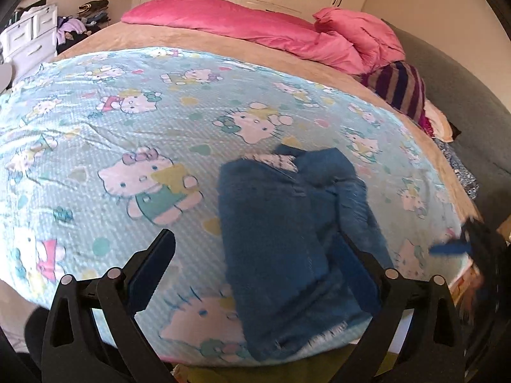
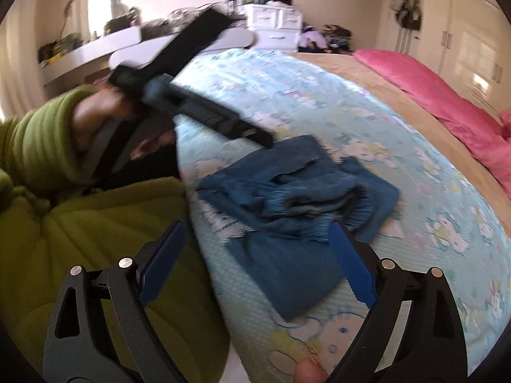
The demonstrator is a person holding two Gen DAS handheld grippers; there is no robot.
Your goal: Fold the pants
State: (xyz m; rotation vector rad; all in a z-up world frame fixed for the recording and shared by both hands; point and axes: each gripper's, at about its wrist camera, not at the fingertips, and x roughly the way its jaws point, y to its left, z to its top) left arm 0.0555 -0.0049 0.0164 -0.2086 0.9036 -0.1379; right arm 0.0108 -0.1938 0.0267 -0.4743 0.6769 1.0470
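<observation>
Lying crumpled on the cartoon-cat print light-blue bedsheet [image 1: 127, 121], blue denim pants [image 1: 287, 223], left gripper [image 1: 258, 265] hovering released, pants showing between its jaws, right gripper [image 2: 255, 255] gaping too, nothing pinched

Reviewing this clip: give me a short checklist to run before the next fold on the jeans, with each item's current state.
1. Left gripper open, nothing pinched: ok.
2. Right gripper open, nothing pinched: ok.
3. Blue jeans lying on the cartoon-cat bedsheet, within the bed edge: ok.
4. Jeans folded flat and tidy: not ok; the right wrist view shows bunched layers and a frayed hem sticking out.
5. Waistband or hem ends aligned: cannot tell, views blurred.
</observation>
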